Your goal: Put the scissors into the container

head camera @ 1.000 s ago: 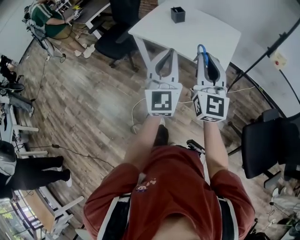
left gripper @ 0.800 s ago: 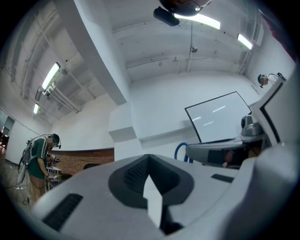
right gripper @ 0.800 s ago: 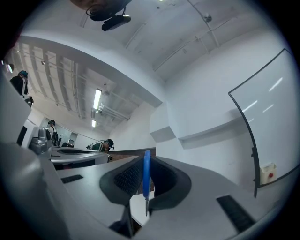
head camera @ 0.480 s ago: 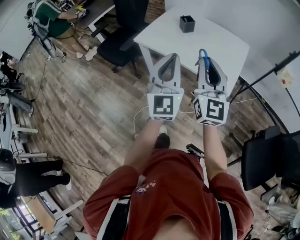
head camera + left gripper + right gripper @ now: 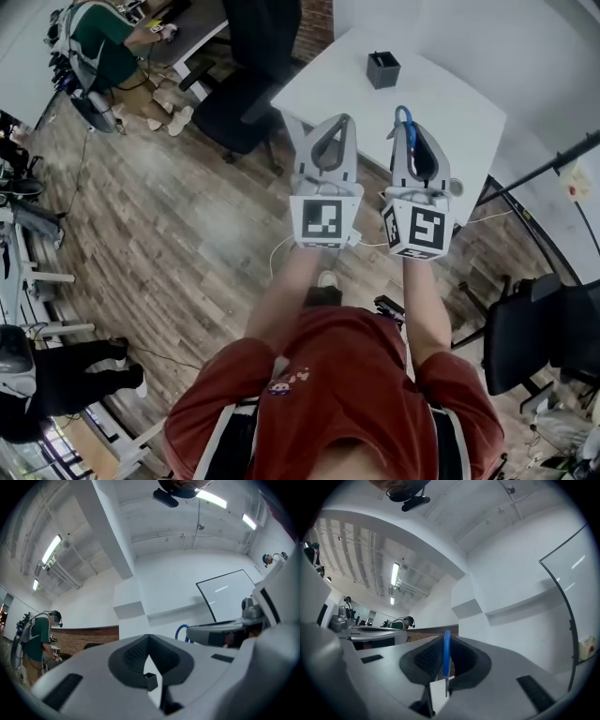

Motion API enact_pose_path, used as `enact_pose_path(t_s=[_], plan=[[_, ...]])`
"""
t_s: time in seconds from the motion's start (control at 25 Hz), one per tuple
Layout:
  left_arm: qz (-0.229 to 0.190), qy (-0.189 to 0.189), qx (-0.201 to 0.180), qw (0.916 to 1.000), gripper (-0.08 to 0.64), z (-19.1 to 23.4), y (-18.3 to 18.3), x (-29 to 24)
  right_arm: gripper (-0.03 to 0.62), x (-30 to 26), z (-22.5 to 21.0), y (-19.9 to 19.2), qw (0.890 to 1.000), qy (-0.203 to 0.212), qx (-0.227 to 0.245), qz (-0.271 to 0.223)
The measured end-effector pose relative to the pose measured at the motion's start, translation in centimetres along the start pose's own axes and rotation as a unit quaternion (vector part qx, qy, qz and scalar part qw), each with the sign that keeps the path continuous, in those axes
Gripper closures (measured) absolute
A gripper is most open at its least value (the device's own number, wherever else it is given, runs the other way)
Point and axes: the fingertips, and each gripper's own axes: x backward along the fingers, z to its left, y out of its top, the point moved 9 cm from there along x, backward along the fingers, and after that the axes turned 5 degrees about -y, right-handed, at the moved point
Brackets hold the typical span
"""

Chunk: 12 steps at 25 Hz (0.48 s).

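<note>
right tongs [image 5: 409, 124]: I pinch the blue scissors [image 5: 446, 656], handle poking past the tips | left tongs [image 5: 340, 122]: closed, empty | container [image 5: 382, 69]: on the table [image 5: 459, 112] ahead, well apart

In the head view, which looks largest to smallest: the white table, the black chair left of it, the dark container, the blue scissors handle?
1. white table
2. black chair
3. dark container
4. blue scissors handle, only partly visible in the right gripper
</note>
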Motion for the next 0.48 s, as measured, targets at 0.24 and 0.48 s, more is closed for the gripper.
enact_pose_path(t_s=[0.24, 0.48], plan=[[-0.005, -0.008, 0.009, 0.9999, 0.548, 3.1, -1.6, -2.7, 0.544, -4.0, 1.2, -0.9, 1.000, -0.002, 0.016, 0.002], [-0.005, -0.023, 0.008, 0.9997, 0.548, 4.8, -2.6, -4.4, 0.543, -6.4, 1.8, -1.5, 1.000, -0.011, 0.016, -0.002]])
